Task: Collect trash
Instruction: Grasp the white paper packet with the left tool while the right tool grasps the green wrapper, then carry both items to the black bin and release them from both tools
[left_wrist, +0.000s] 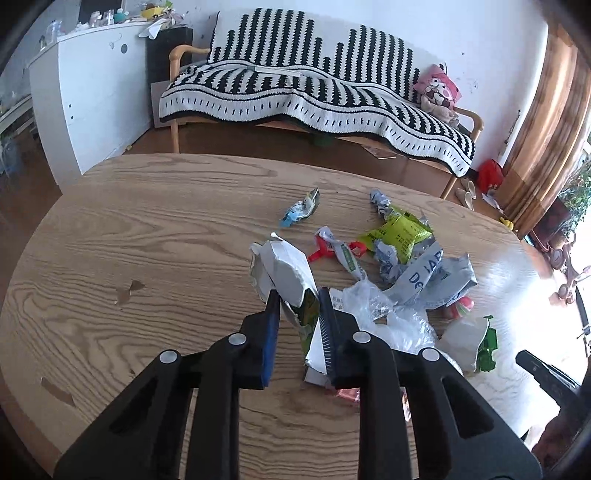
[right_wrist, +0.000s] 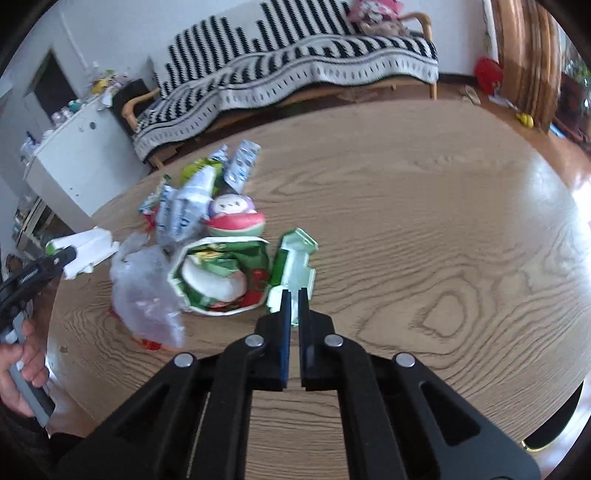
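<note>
My left gripper is shut on a torn white and green carton and holds it above the round wooden table. The carton also shows at the left of the right wrist view. My right gripper is shut on the edge of a flattened green and white carton that lies on the table. A trash pile lies between them: a clear plastic bag, a green snack bag, grey wrappers, a yellow-green packet and a blue wrapper.
A sofa with a black and white striped blanket stands beyond the table. A white cabinet is at the left. A round plush toy lies in the pile. A curtain hangs at the right.
</note>
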